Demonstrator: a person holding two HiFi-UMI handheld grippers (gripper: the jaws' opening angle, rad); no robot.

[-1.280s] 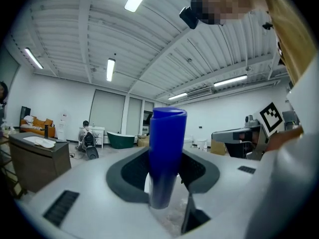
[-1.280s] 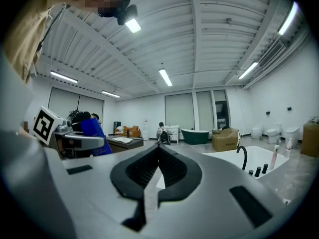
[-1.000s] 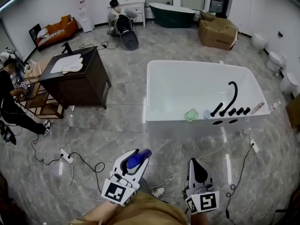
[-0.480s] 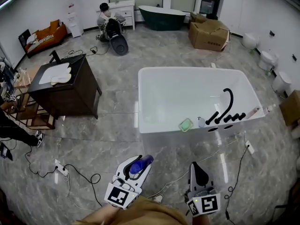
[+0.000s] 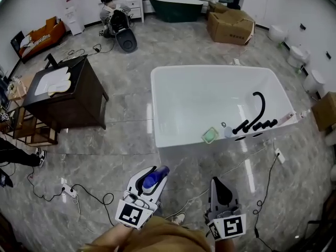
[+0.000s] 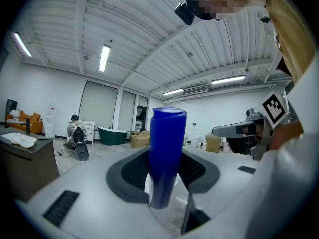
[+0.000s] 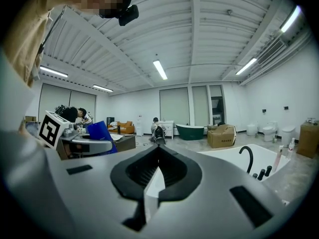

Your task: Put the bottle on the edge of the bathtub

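The left gripper's [image 5: 159, 173] dark, textured fingers [image 6: 130, 172] stand partway open, clamped on a smooth, glossy blue bottle [image 6: 166, 143] of cylinder shape. The right gripper's [image 5: 217, 182] fingers [image 7: 175, 173] meet, holding nothing. The bottle hangs over the grey marbled floor [image 5: 105, 156], well short of the white rectangular bathtub [image 5: 156, 109]
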